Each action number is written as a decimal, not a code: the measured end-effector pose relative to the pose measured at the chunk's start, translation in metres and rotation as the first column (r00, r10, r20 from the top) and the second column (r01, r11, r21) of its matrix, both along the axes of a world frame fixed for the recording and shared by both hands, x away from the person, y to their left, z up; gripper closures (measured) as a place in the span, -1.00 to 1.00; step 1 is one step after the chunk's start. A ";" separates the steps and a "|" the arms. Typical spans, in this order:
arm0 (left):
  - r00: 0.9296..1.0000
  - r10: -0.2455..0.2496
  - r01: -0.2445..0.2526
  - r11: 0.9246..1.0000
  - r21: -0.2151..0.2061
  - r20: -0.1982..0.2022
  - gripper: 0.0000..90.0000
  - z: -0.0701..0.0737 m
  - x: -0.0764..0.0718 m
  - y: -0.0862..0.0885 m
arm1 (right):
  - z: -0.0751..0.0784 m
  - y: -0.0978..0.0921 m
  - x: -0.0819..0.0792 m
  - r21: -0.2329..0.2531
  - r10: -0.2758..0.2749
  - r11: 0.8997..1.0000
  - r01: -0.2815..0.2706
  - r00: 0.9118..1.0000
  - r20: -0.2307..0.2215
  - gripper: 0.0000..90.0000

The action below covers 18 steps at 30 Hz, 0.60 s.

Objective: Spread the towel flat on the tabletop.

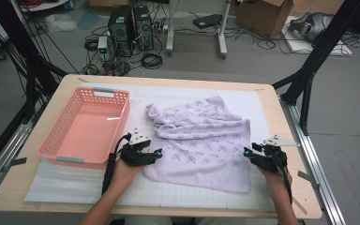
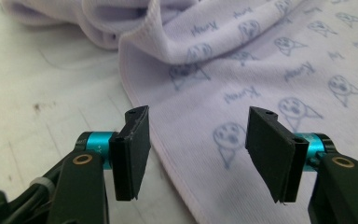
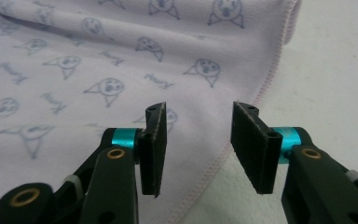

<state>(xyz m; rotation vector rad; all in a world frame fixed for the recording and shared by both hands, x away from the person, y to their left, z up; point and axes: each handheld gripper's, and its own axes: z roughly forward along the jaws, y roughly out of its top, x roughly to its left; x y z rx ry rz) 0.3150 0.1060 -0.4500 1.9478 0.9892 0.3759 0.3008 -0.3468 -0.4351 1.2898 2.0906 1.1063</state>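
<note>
A pale lilac towel (image 1: 201, 140) printed with small blue cat faces lies rumpled on the white mat, bunched along its far side. My left gripper (image 1: 157, 153) is open at the towel's left edge; in the left gripper view the hemmed towel edge (image 2: 168, 154) runs between the jaws of my left gripper (image 2: 196, 154). At the towel's right edge, my right gripper (image 1: 246, 153) stands open. In the right gripper view the towel's stitched hem (image 3: 214, 161) passes under the gap of my right gripper (image 3: 198, 149). Neither gripper holds anything.
An empty pink plastic basket (image 1: 86, 126) sits on the left of the table, just beyond my left hand. The white gridded mat (image 1: 168, 192) covers most of the wooden table (image 1: 281, 117). Computer towers, cables and boxes lie on the floor beyond.
</note>
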 end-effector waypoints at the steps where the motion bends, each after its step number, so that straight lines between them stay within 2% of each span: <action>1: 1.000 -0.001 0.001 1.000 -0.005 -0.001 -0.10 0.000 -0.002 0.001 | 0.001 0.000 -0.002 -0.001 0.004 1.000 -0.004 1.000 0.002 0.19; 8: 0.998 0.002 -0.003 1.000 -0.013 -0.061 -0.04 -0.001 -0.016 0.007 | -0.006 0.003 -0.022 -0.001 0.026 1.000 -0.026 0.999 -0.034 0.13; 11: 0.997 -0.006 0.004 1.000 -0.019 -0.071 0.08 -0.002 -0.026 0.008 | -0.006 0.005 -0.033 -0.012 0.036 0.999 -0.037 0.999 -0.033 0.12; 13: 0.998 -0.015 0.015 1.000 -0.010 -0.061 0.18 -0.002 -0.033 0.006 | -0.005 0.005 -0.040 -0.013 0.040 0.999 -0.041 0.998 -0.039 0.12; 14: 0.998 -0.018 0.018 1.000 0.002 -0.056 0.25 -0.002 -0.037 0.005 | -0.006 0.005 -0.043 -0.011 0.046 0.999 -0.047 0.998 -0.049 0.13; 17: 0.999 -0.022 0.023 1.000 0.020 -0.043 0.73 -0.002 -0.046 0.003 | -0.012 0.007 -0.051 -0.018 0.062 0.998 -0.065 0.993 -0.100 0.16; 18: 0.999 -0.017 0.018 1.000 0.018 -0.043 0.85 -0.002 -0.049 0.003 | -0.014 0.008 -0.054 -0.030 0.063 0.997 -0.066 0.994 -0.093 0.19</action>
